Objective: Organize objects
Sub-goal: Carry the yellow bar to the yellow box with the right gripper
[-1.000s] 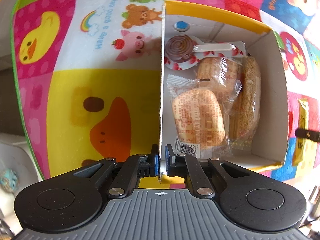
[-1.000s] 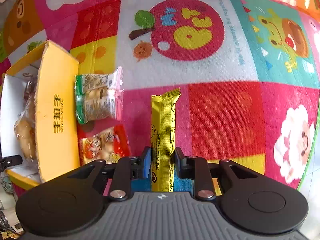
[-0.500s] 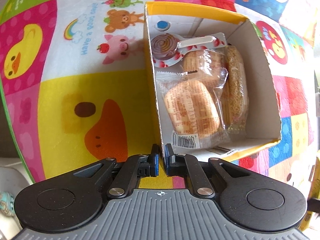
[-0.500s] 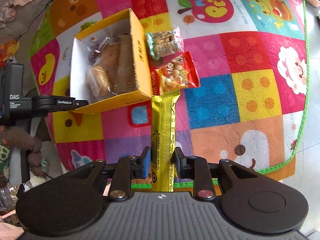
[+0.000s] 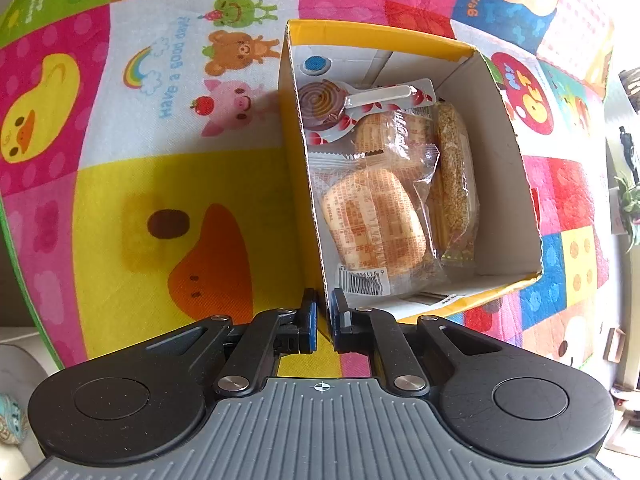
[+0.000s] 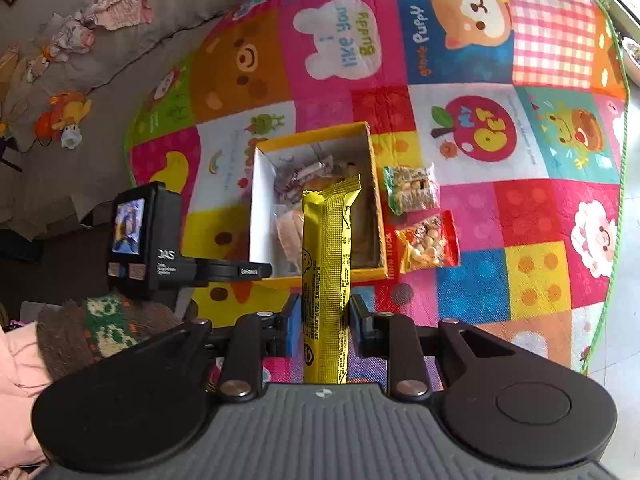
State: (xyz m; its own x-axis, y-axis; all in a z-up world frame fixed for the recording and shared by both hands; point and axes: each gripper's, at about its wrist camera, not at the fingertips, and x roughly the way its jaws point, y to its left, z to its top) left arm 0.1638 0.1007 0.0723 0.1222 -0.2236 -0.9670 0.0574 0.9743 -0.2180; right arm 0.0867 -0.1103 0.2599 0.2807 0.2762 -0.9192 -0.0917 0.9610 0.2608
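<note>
My left claw (image 5: 323, 322) pinched shut on near-left wall of yellow box (image 5: 500, 152). My right claw (image 6: 325, 330) clamped on yellow snack bar (image 6: 326, 264), held above box. 2 snack packets (image 6: 412, 189) on play mat (image 6: 532, 208), right of box.

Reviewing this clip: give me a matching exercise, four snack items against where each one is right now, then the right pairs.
Items:
1. yellow bar
2. spiral lollipop
3. green snack packet
4. red nut packet

Places:
A. on the mat, just past the red packet
B. clamped in the right gripper
C. inside the yellow box
D. on the mat, beside the box's near corner

Pairs: 1-B, 2-C, 3-A, 4-D
</note>
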